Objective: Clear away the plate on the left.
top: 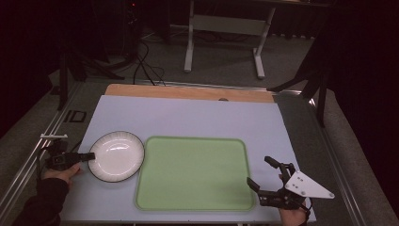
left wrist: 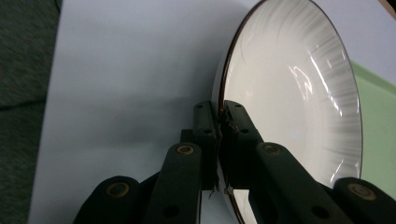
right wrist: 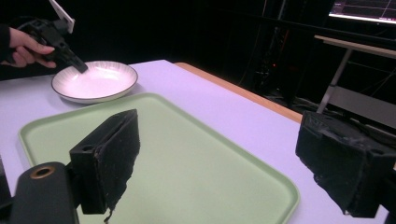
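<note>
From above, the left gripper pinches the near-left rim of a white plate beside a green tray. Its own view shows jaws clamped on that rim. Right gripper hovers spread wide, empty; monitor text looks unreadable

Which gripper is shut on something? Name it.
The left gripper: it is clamped on the near-left rim of the white plate. The right gripper is wide open with nothing between its jaws, at the green tray's right edge.
</note>
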The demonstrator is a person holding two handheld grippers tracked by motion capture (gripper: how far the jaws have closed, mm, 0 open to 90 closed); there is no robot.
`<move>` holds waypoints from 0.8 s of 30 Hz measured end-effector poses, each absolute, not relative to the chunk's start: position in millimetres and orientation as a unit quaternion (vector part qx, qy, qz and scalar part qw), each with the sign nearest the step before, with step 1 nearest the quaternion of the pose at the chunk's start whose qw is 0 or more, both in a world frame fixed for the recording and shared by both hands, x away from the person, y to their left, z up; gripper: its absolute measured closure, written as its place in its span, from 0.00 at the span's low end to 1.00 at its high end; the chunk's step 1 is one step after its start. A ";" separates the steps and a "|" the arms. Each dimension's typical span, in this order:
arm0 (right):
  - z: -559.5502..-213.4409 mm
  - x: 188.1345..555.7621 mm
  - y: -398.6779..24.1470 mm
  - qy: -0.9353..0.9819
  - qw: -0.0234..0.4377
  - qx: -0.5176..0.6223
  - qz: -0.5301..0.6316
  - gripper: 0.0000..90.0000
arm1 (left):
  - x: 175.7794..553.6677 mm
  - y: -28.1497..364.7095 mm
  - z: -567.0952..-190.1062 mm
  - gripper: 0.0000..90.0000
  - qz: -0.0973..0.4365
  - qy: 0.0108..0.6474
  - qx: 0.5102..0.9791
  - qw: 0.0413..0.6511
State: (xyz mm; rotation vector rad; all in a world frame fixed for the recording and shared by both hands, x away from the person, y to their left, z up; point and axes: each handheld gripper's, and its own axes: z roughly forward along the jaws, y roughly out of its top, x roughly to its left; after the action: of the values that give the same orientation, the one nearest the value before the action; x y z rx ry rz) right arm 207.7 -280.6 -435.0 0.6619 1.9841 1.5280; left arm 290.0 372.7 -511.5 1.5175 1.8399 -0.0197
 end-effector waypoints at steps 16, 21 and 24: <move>-435.5 209.2 -282.2 0.734 0.274 0.253 0.568 0.15 | 285.0 371.6 -490.0 0.95 0.014 0.713 0.587 0.383; -435.5 209.6 -283.2 0.733 0.275 0.255 0.568 0.15 | 285.1 370.6 -485.3 0.95 0.007 0.711 0.581 0.395; -435.9 209.9 -283.4 0.733 0.274 0.257 0.567 0.15 | 285.3 368.7 -481.5 0.95 0.007 0.707 0.584 0.399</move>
State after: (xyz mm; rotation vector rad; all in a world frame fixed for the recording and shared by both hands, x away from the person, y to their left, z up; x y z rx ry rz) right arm 209.9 -283.4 -435.9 0.6901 1.9711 1.5249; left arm 285.3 368.7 -481.5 1.4777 1.7893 0.0184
